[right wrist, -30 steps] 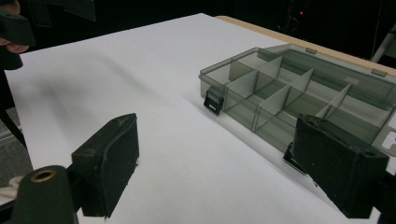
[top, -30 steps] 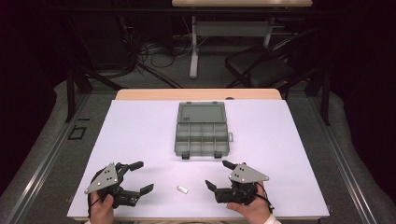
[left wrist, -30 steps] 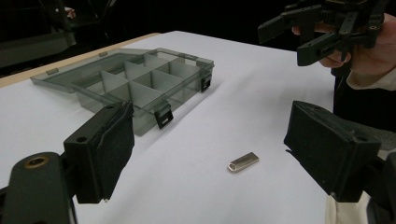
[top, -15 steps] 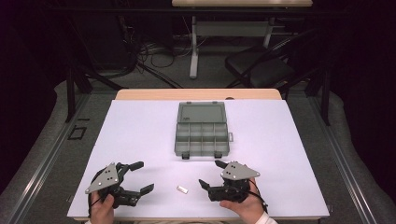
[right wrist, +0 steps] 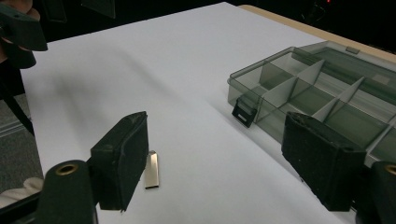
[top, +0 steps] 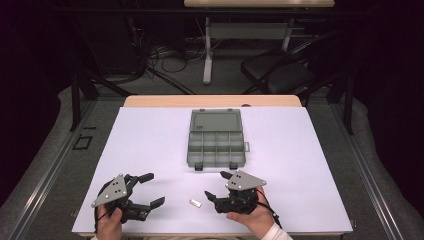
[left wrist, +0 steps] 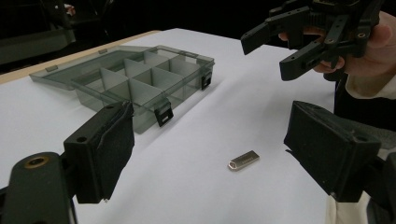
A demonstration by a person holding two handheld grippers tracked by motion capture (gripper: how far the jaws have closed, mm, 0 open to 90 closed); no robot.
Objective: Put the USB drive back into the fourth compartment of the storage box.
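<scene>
grippers sit low in the high view, one in each hand, at the near edge of a white table [top: 150, 130]. between them, near the bottom centre of that frame, lies a small silver metal piece [top: 194, 203], flat on the white surface and touched by nothing. the right gripper [top: 216, 186] is just to the right of it, jaws pointing toward frame left; they have just been closing a little yet stand well apart, with nothing between them. in the right gripper view the metal piece [right wrist: 152, 169] shows at the lower left, just beside the left-hand jaw (whether it lies inside the gap or just ahead of it is hard to tell). the left gripper [top: 151, 189] is at the lower left of the high view, jaws wide apart and empty, pointing toward frame right; in the left gripper view the metal piece [left wrist: 243, 160] lies on the table ahead of the gap, right of centre. a grey compartment box [top: 216, 137] with its lid folded open sits mid-table, above both grippers in the high view and well apart from the metal piece.
</scene>
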